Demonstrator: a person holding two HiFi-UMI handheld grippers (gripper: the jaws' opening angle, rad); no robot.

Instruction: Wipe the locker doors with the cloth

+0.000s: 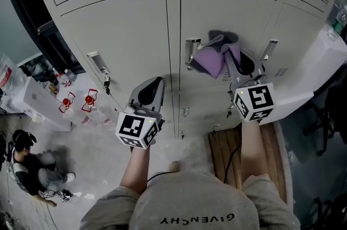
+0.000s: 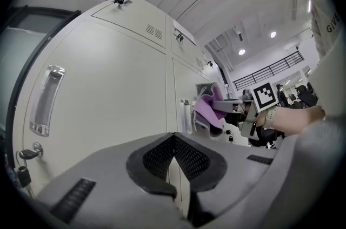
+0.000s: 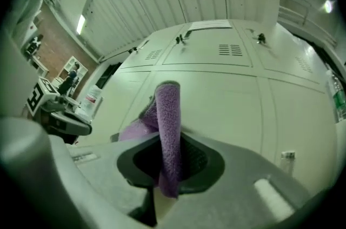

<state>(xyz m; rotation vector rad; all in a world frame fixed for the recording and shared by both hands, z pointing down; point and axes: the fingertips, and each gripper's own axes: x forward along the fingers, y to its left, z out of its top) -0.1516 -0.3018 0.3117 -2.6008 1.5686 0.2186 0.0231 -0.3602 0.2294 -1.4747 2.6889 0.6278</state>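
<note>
A purple cloth [image 1: 214, 55] with a grey edge is pinched in my right gripper [image 1: 238, 58], which is shut on it. The cloth [image 3: 168, 130] sticks up between the jaws and hangs close to the pale grey locker door [image 1: 227, 17], beside a metal handle [image 1: 191, 51]. Whether it touches the door I cannot tell. My left gripper [image 1: 154, 85] is shut with nothing in it, held in front of the neighbouring locker door [image 1: 119, 28]. In the left gripper view the cloth [image 2: 206, 112] shows to the right of the closed jaws.
A row of pale lockers fills the view, with a clear handle [image 1: 98, 62] and padlock [image 1: 107, 82] on the left door. A wooden pallet [image 1: 225, 150] lies underfoot. Bottles [image 1: 89, 100] and a seated person [image 1: 30, 166] are on the floor at left.
</note>
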